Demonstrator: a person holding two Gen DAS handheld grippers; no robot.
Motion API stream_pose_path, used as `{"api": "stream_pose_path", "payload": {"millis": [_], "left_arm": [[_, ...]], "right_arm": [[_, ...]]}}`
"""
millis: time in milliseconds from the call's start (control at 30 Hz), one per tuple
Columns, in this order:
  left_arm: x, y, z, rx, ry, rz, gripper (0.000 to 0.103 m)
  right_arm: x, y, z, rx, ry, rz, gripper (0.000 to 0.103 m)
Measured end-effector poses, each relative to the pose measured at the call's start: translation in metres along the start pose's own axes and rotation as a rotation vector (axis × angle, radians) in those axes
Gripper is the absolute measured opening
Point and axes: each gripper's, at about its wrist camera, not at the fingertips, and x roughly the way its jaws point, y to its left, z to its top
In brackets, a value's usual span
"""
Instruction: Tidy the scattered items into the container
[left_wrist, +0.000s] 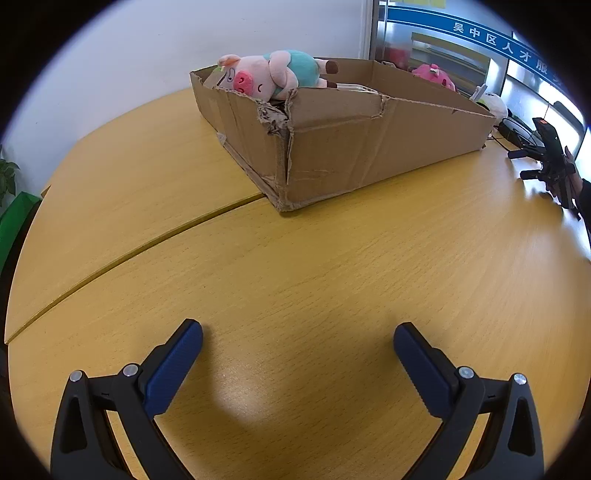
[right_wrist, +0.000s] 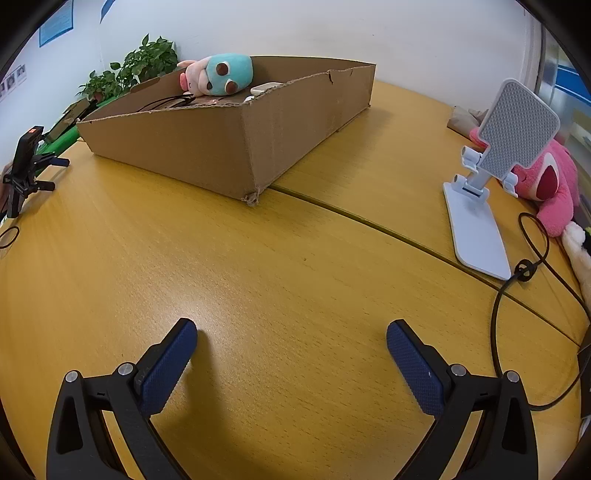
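Note:
A shallow cardboard box (left_wrist: 369, 147) (right_wrist: 207, 147) stands on the wooden table. A pink plush pig (left_wrist: 269, 74) (right_wrist: 218, 75) in teal clothes lies over its far rim, with a white item and dark cables (right_wrist: 166, 101) beside it inside. My left gripper (left_wrist: 297, 363) hovers wide open over bare table in front of the box, nothing between its blue pads. My right gripper (right_wrist: 291, 362) is likewise open and holds nothing. It also shows at the left wrist view's right edge (left_wrist: 532, 164); the left one shows at the right wrist view's left edge (right_wrist: 40, 173).
A white phone stand (right_wrist: 484, 184) stands right of the box, with a pink plush bear (right_wrist: 550, 184) behind it and a black cable (right_wrist: 517, 273) looping at its foot. A seam (left_wrist: 129, 254) splits the tabletop. Potted plants (right_wrist: 140, 66) line the wall.

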Motion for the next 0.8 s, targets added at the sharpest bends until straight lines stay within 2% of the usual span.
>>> {"api": "stream_pose_path", "payload": {"millis": [233, 800], "left_arm": [[0.002, 0.001, 0.000, 0.001, -0.002, 0.002, 0.103], [0.003, 0.001, 0.000, 0.000, -0.002, 0.005, 0.103]], "right_arm": [[0.001, 0.010, 0.001, -0.045, 0.000, 0.029, 0.103], [0.003, 0.010, 0.004, -0.040, 0.002, 0.032, 0.103]]}}
